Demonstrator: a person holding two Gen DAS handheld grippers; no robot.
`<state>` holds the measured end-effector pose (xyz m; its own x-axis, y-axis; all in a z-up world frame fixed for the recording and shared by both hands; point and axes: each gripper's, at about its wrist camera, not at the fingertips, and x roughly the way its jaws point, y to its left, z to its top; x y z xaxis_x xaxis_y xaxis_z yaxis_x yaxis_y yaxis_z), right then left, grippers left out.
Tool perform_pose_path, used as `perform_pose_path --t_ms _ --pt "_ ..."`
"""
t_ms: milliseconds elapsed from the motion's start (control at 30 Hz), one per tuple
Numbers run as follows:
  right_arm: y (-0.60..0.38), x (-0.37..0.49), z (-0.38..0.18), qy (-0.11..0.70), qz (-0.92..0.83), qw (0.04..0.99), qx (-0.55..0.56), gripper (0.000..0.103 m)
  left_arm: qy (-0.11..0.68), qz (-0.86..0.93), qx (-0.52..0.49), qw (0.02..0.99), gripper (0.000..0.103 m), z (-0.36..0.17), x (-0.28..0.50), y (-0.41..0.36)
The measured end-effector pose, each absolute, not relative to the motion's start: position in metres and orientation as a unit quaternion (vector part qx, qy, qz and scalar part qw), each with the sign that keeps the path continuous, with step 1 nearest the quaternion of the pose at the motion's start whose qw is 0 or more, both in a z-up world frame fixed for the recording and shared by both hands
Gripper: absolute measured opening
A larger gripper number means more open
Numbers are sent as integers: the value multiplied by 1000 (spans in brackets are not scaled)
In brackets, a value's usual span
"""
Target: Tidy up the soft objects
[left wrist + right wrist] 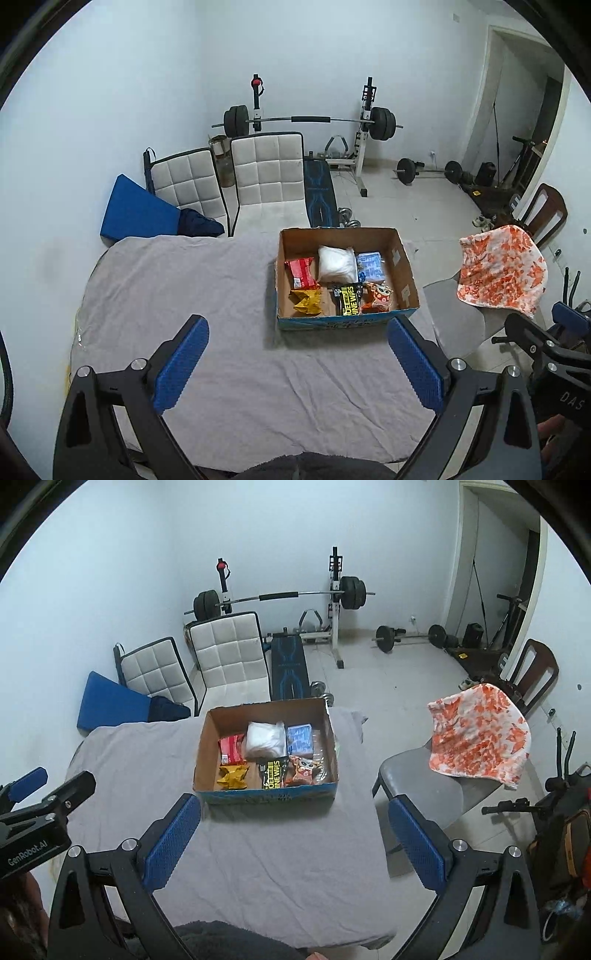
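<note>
An open cardboard box (pixel 404 264) (pixel 205 746) stands on the grey cloth-covered table (pixel 192 288) (pixel 147 753). In it lie soft packets: a red one (pixel 301 272), a white bag (pixel 335 263), a blue pack (pixel 370 266), a yellow one (pixel 306 301), black wipes (pixel 350 298) and an orange one (pixel 378 297). My left gripper (pixel 297 363) is open and empty above the table, short of the box. My right gripper (pixel 293 840) is open and empty, also short of the box.
An orange-and-white cloth (pixel 504 269) (pixel 480 731) hangs over a grey chair (pixel 417 775) right of the table. Two white padded chairs (pixel 269 177) and a blue cushion (pixel 138 214) stand behind the table. A barbell rack (pixel 310 120) and weights fill the back.
</note>
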<state>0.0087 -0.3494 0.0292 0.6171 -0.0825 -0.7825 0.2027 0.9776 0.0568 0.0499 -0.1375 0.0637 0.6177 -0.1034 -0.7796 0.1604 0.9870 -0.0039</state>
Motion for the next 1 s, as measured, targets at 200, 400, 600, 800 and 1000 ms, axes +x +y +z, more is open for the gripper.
perform_pose_path --t_ms 200,400,600,800,1000 --pt "-346 2 37 422 -83 901 66 103 432 -75 27 898 100 64 43 -132" --pt "-340 -1 41 418 -81 903 63 103 428 -75 25 900 100 65 42 -131" --pt "-338 0 47 409 -80 907 59 103 424 -72 23 903 100 68 39 -129" --pt "-334 -2 49 410 -76 907 58 103 421 -74 21 904 100 71 35 -128" --pt "-333 -1 49 409 -74 908 58 103 420 -75 20 904 100 73 34 -128"
